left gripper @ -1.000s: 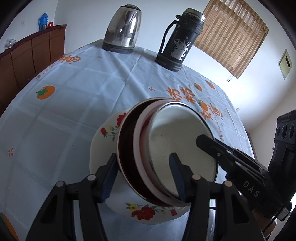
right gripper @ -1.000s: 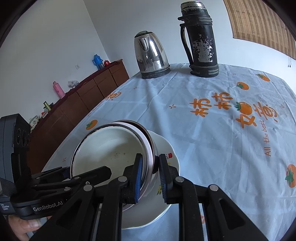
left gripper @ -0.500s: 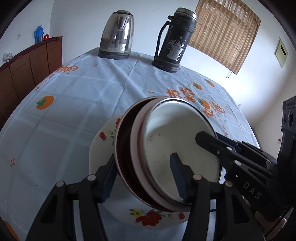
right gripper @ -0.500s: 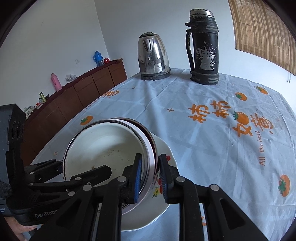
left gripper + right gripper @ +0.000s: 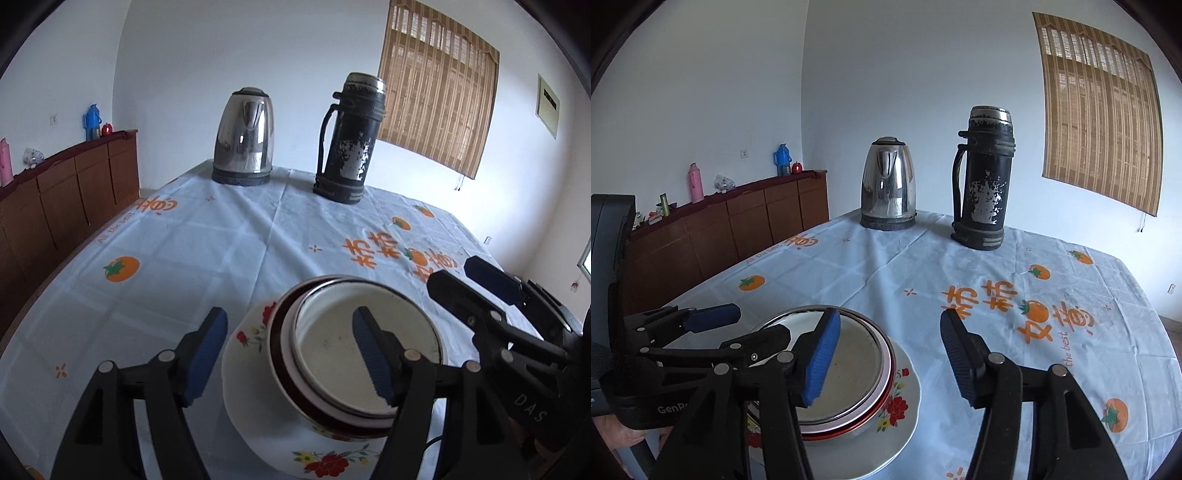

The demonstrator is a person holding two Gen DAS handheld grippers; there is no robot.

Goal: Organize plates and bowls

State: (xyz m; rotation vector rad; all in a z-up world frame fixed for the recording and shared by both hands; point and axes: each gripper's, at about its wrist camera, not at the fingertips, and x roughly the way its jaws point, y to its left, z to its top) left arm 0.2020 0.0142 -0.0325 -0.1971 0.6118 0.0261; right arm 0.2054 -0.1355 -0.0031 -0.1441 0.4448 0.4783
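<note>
A white enamel bowl (image 5: 328, 347) sits nested in a dark red bowl (image 5: 277, 343), and both rest on a flowered plate (image 5: 240, 369) on the tablecloth. My left gripper (image 5: 290, 354) hovers just above the stack's left side. Its jaws are opening, and the pads touch nothing. In the right wrist view the same bowl stack (image 5: 849, 369) stands on the plate (image 5: 905, 398). My right gripper (image 5: 890, 358) hangs over the stack's right rim. Its jaws are opening too and press on nothing. Each gripper shows in the other's view: the right gripper (image 5: 452, 271) and the left gripper (image 5: 738, 326).
A steel kettle (image 5: 243, 140) and a worn black thermos flask (image 5: 351, 140) stand at the table's far end. A brown sideboard (image 5: 66, 192) runs along the left wall. The persimmon-print tablecloth (image 5: 997, 302) spreads to the right. A hand (image 5: 628, 435) shows at the bottom left.
Both grippers let go of the bowls' rims and their jaws widened. The tilted bowls settled level on the plate. Both grippers drew back and rose a little.
</note>
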